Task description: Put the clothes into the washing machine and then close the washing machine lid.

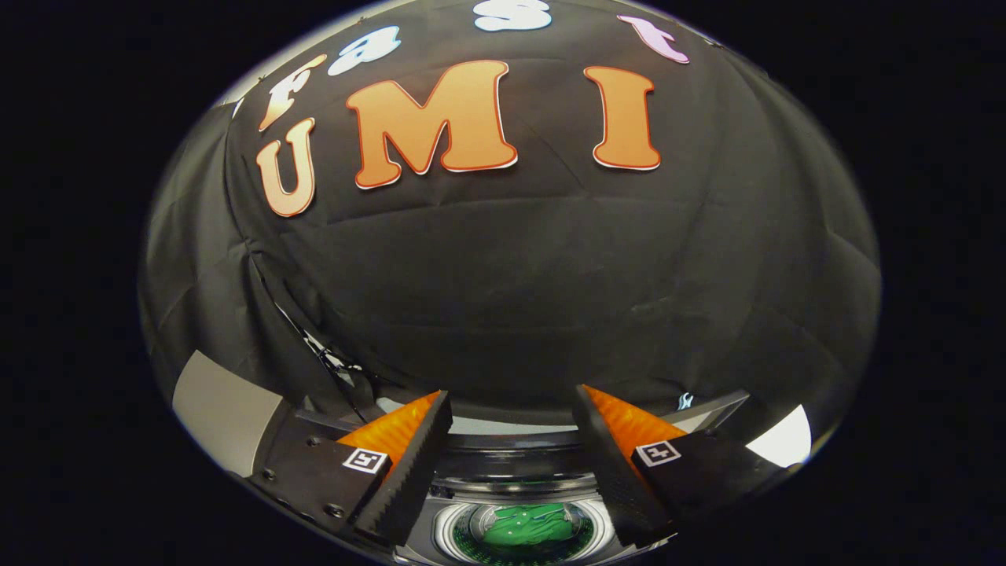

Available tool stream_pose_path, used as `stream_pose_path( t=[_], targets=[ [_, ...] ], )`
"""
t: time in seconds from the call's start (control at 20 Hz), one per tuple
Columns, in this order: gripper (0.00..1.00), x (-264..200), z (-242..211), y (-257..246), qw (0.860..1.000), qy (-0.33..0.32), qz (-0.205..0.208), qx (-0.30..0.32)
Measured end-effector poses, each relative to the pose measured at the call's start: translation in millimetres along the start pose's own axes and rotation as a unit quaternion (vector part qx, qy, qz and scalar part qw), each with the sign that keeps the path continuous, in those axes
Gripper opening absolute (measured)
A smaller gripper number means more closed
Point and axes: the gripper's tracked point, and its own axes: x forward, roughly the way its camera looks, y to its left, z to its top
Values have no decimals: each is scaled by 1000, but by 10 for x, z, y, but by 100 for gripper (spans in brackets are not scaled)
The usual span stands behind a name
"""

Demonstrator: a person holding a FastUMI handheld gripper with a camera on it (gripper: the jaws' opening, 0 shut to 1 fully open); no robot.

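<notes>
Gripper (pixel 511 409) fingers spread wide, nothing btwn them, held above the washing machine (pixel 503 456). Green garment (pixel 528 525) sits down in the drum (pixel 585 528), seen btwn the fingers. Black cloth booth wall (pixel 550 299) beyond.

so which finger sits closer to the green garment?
Neither clearly: the garment lies in the drum, seen through the gap between the open hand-held gripper fingers.

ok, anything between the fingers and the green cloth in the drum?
Nothing. In the gripper view the open gripper hangs above the drum; the green cloth lies inside it, the gap bare.
</notes>
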Motion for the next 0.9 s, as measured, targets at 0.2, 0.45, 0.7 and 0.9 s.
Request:
stream_pose_path(
  t=[0.2,0.45,0.7,0.9],
  targets=[
    [99,61,22,-7,1000,-5,-9,-7],
    [100,-26,-28,0,1000,-11,-8,-9],
    [100,-241,-132,7,1000,-24,-1,-16],
    [100,-470,-283,15,1000,-22,0,-19]
  ],
)
